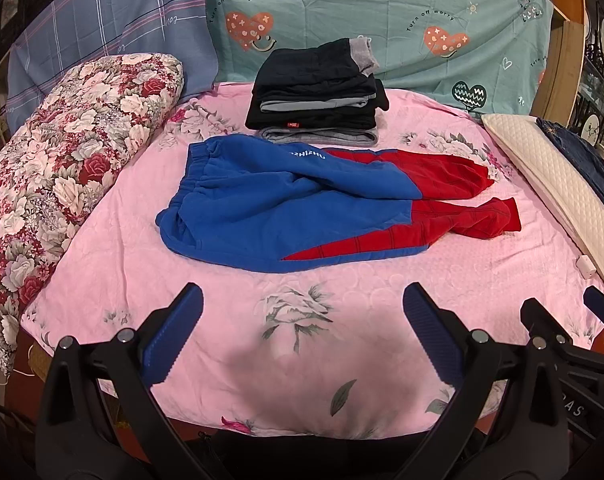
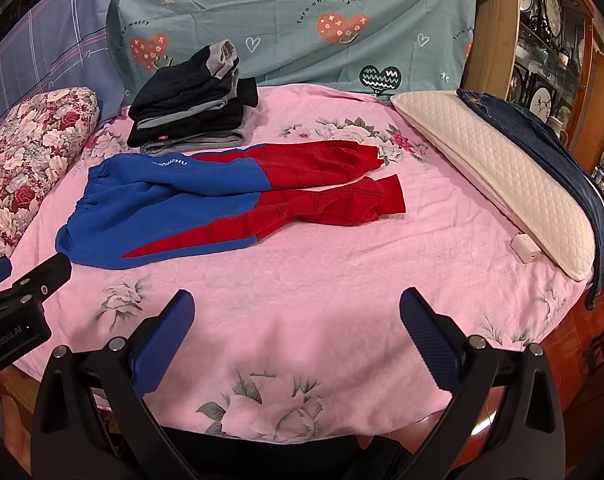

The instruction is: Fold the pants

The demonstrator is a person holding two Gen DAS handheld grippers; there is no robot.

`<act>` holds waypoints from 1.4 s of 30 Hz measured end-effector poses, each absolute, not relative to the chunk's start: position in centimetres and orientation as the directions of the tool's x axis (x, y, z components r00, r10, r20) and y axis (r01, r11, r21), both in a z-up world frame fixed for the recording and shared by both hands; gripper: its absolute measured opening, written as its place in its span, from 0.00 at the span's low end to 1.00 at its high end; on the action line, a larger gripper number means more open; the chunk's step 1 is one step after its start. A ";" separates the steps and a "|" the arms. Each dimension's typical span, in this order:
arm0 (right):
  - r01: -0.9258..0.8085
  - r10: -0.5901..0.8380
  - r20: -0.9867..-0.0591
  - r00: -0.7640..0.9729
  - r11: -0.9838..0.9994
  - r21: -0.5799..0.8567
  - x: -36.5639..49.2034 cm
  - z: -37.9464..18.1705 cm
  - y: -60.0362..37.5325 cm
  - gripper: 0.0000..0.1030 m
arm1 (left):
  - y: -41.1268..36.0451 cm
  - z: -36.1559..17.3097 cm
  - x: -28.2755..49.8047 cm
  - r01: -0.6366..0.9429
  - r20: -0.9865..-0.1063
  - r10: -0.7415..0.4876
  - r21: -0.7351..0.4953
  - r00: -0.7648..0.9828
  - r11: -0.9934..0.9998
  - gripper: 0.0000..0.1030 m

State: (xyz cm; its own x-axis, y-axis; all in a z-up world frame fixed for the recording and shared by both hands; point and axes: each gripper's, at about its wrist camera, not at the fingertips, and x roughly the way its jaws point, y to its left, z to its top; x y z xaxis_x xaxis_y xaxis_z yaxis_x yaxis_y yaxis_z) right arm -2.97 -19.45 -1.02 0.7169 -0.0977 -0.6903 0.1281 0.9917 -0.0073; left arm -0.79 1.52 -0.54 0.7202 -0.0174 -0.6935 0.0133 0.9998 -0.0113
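Blue-and-red pants point(image 1: 286, 204) lie rumpled, unfolded on bed (legs askew); left gripper point(image 1: 302, 336) and right gripper point(image 2: 298, 336) hover spread wide, empty, likely pre-grasp.

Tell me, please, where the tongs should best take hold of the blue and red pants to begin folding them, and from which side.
Probably at the elastic waistband, coming from the near edge of the bed. The blue and red pants lie spread flat, waist to the left, red cuffs to the right. The left tongs and right tongs, both open, could take the waist and cuffs.
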 end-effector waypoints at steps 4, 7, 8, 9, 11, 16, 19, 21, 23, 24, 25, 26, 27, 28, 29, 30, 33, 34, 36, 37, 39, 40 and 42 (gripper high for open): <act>0.129 -0.098 -0.690 0.718 0.992 -0.007 -3.2 -1.0 -19.4 0.99 | 1.4 -0.5 -0.7 0.011 -0.693 -0.017 -0.013 0.720 1.000 0.98; 0.128 -0.098 -0.689 0.718 0.992 -0.007 -3.2 -1.1 -19.5 0.99 | 1.4 -0.5 -0.7 0.011 -0.694 -0.017 -0.013 0.719 1.000 0.98; 0.129 -0.098 -0.689 0.718 0.992 -0.008 -3.2 -1.1 -19.5 0.99 | 1.5 -0.5 -0.8 0.010 -0.694 -0.016 -0.013 0.719 1.000 0.98; 0.128 -0.098 -0.689 0.718 0.992 -0.007 -3.2 -1.1 -19.5 0.99 | 1.6 -0.6 -0.9 0.010 -0.694 -0.017 -0.014 0.719 1.000 0.98; 0.128 -0.097 -0.688 0.719 0.992 -0.007 -3.2 -0.9 -19.4 0.99 | 1.7 -0.6 -0.9 0.012 -0.694 -0.018 -0.014 0.720 1.000 0.98; 0.128 -0.097 -0.688 0.719 0.992 -0.007 -3.2 -1.0 -19.4 0.99 | 1.7 -0.6 -0.9 0.011 -0.695 -0.018 -0.015 0.718 1.000 0.98; 0.128 -0.097 -0.688 0.719 0.992 -0.006 -3.2 -1.0 -19.4 0.99 | 1.7 -0.6 -0.9 0.011 -0.695 -0.019 -0.015 0.718 1.000 0.98; 0.127 -0.097 -0.688 0.719 0.992 -0.007 -3.2 -0.9 -19.3 0.99 | 1.5 -0.5 -0.7 0.011 -0.695 -0.019 -0.016 0.718 1.000 0.98; 0.127 -0.096 -0.688 0.719 0.992 -0.006 -3.2 -0.9 -19.3 0.99 | 1.5 -0.5 -0.8 0.011 -0.696 -0.019 -0.016 0.718 1.000 0.98; 0.127 -0.095 -0.689 0.719 0.992 -0.005 -3.2 -0.9 -19.3 0.99 | 1.6 -0.6 -0.8 0.011 -0.695 -0.019 -0.016 0.718 1.000 0.98; 0.126 -0.095 -0.689 0.718 0.992 -0.005 -3.2 -0.8 -19.2 0.99 | 1.7 -0.6 -0.9 0.011 -0.695 -0.019 -0.015 0.719 1.000 0.98; 0.126 -0.095 -0.689 0.718 0.992 -0.005 -3.2 -0.8 -19.2 0.99 | 1.5 -0.5 -0.8 0.010 -0.696 -0.019 -0.016 0.718 1.000 0.98; 0.126 -0.095 -0.689 0.718 0.992 -0.005 -3.2 -0.7 -19.2 0.99 | 1.5 -0.5 -0.7 0.010 -0.696 -0.019 -0.017 0.718 1.000 0.98; 0.126 -0.095 -0.689 0.718 0.992 -0.005 -3.2 -0.8 -19.2 0.99 | 1.7 -0.6 -0.9 0.010 -0.696 -0.019 -0.017 0.718 1.000 0.98; 0.126 -0.095 -0.689 0.718 0.992 -0.005 -3.2 -0.8 -19.2 0.99 | 1.7 -0.6 -0.9 0.010 -0.695 -0.019 -0.016 0.718 1.000 0.98; 0.126 -0.094 -0.690 0.718 0.992 -0.005 -3.2 -0.7 -19.2 0.99 | 1.5 -0.5 -0.7 0.010 -0.696 -0.019 -0.016 0.718 1.000 0.98; 0.126 -0.094 -0.690 0.718 0.992 -0.005 -3.2 -0.9 -19.2 0.99 | 1.6 -0.6 -0.8 0.010 -0.696 -0.019 -0.017 0.718 1.000 0.98; 0.126 -0.094 -0.689 0.718 0.992 -0.005 -3.2 -0.9 -19.1 0.99 | 1.7 -0.6 -0.9 0.010 -0.697 -0.020 -0.018 0.717 1.000 0.98; 0.125 -0.095 -0.690 0.718 0.992 -0.006 -3.1 -0.9 -19.1 0.99 | 1.6 -0.6 -0.8 0.011 -0.697 -0.020 -0.018 0.717 1.000 0.98; 0.125 -0.094 -0.690 0.718 0.992 -0.005 -3.2 -0.9 -19.1 0.99 | 1.4 -0.5 -0.7 0.010 -0.697 -0.020 -0.018 0.717 1.000 0.98; 0.125 -0.094 -0.690 0.718 0.992 -0.005 -3.1 -0.9 -19.1 0.99 | 1.5 -0.5 -0.7 0.010 -0.696 -0.020 -0.018 0.717 1.000 0.98; 0.125 -0.094 -0.690 0.718 0.992 -0.005 -3.2 -0.9 -19.1 0.99 | 1.4 -0.5 -0.7 0.010 -0.697 -0.020 -0.018 0.717 1.000 0.98; 0.126 -0.094 -0.689 0.718 0.992 -0.005 -3.1 -0.9 -19.1 0.99 | 1.5 -0.5 -0.7 0.010 -0.697 -0.020 -0.019 0.717 1.000 0.98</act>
State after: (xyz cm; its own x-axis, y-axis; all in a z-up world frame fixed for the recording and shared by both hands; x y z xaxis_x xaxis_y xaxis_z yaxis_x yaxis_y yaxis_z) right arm -3.14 -19.09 -0.90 0.7183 -0.0943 -0.6893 0.1258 0.9920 -0.0046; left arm -0.67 1.47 -0.51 0.7170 -0.0199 -0.6968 0.0096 0.9998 -0.0186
